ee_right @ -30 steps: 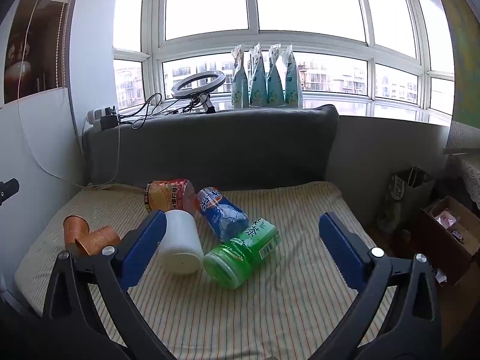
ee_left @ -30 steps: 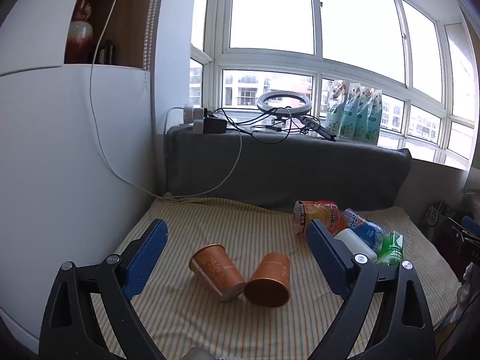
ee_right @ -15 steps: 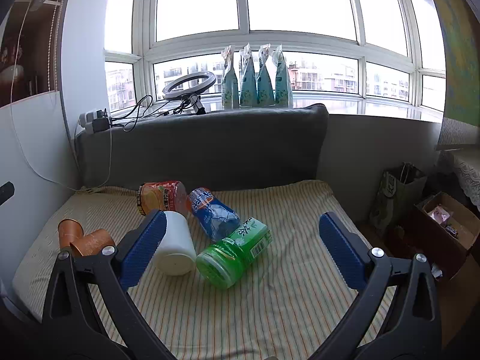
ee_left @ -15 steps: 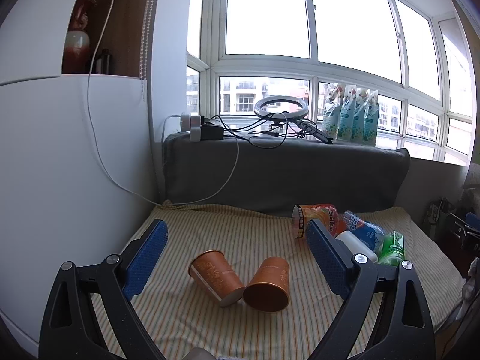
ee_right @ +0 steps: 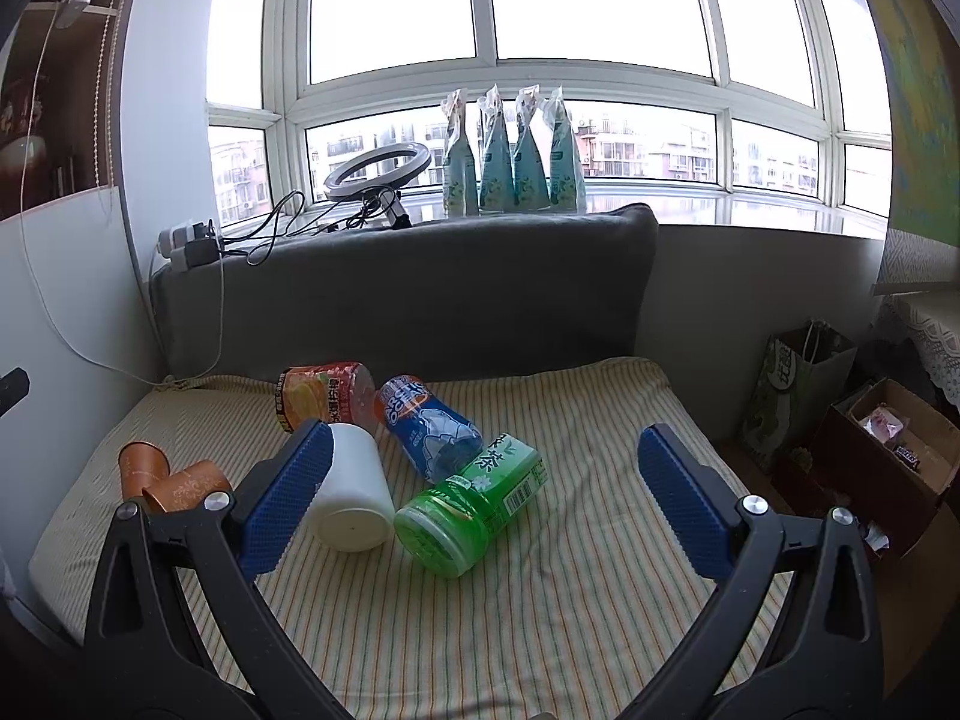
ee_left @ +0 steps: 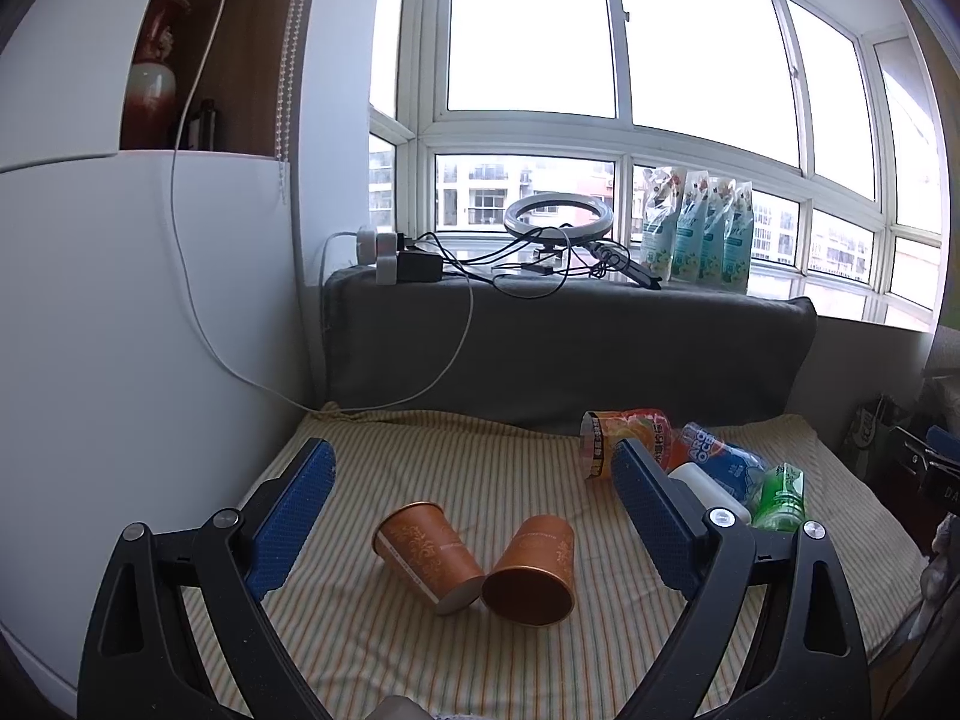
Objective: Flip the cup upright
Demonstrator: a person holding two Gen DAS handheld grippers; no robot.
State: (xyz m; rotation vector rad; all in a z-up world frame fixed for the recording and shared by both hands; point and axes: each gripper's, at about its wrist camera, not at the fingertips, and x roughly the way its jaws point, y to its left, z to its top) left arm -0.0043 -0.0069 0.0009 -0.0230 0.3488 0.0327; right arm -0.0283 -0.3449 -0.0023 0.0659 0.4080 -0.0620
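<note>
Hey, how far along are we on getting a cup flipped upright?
Nothing looks done yet: both brown paper cups lie on their sides on the striped cloth, touching near their bases. In hand: nothing; the left gripper is open with the two cups between its fingers' line of sight, and the right gripper is open too, facing the bottles. Left: approach, grasp a cup, stand it up.

two cups (ee_left: 429,555) (ee_left: 531,570), three bottles (ee_right: 474,501) (ee_right: 429,426) (ee_right: 324,393)
</note>
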